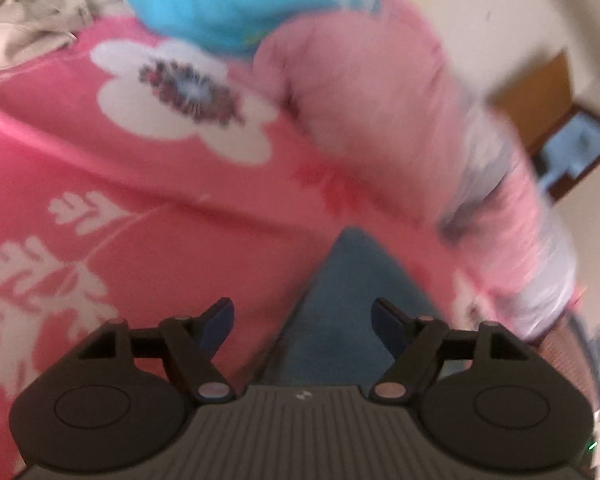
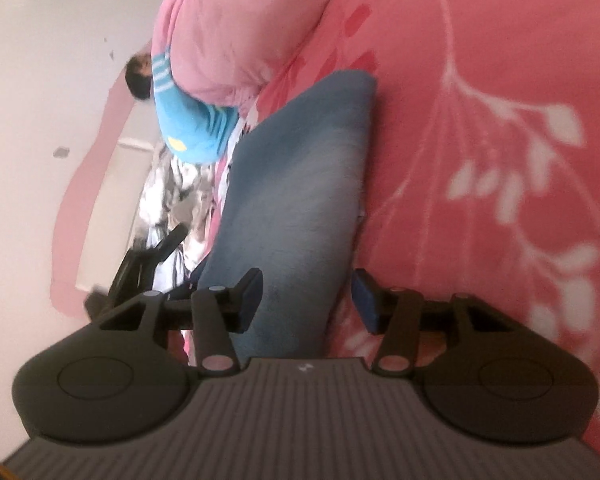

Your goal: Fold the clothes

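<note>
From your left wrist camera, your left gripper (image 1: pixel 302 314) has its jaws spread wide with nothing pressed between them; the tip of the folded blue jeans (image 1: pixel 340 300) lies just beyond them on the pink flowered bedspread (image 1: pixel 100 168), with a pale pink quilt (image 1: pixel 380 120) bunched to the far right. From your right wrist camera, your right gripper (image 2: pixel 306 300) stands partly open, and the jeans (image 2: pixel 292 200) run between its fingers without either pad pressing on them. The bedspread (image 2: pixel 480 120) fills the right side.
</note>
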A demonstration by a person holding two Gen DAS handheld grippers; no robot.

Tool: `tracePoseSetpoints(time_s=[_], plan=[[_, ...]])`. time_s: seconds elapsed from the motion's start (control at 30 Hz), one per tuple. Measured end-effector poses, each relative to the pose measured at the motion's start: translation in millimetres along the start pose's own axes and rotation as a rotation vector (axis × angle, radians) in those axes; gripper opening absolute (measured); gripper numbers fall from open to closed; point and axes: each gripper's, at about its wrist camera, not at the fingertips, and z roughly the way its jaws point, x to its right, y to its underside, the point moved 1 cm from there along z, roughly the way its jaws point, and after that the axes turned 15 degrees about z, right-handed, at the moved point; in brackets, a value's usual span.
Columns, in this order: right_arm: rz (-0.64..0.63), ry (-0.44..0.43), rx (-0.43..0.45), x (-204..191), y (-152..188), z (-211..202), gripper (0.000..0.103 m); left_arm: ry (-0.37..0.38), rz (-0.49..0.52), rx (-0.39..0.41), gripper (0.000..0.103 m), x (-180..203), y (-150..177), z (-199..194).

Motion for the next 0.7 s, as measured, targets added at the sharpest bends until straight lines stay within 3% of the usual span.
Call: tracePoseSetpoints(time_s=[0.17, 0.4, 0.53, 0.63, 0.7], plan=[[-0.005, -0.010, -0.016, -4.1, -8.8, 15.7, 0.049, 0.050, 0.042, -0.085, 0.079, -0.8, -0.8, 20.0], [0.028, -0.034, -0.029, 1.2, -15.1, 17.4, 0.040, 0.047, 0.030, -0.133, 0.079, -1.5, -8.0, 21.1], [0.008, -0.016, -0.032, 0.5, -15.3, 18.2, 0.040, 0.005, 0.102, -0.140, 0.079, 14.7, -3.4, 24.9], [-0.018, -0.018, -0.031, 0.5, -18.2, 21.6, 0.036, 0.067, 0.080, -0.161, 0.075, 22.6, 4.7, 23.6], [-0.036, -0.030, -0.038, 1.1, -20.5, 21.4, 0.031, 0.062, 0.083, -0.160, 0.074, 27.8, 10.6, 19.6]])
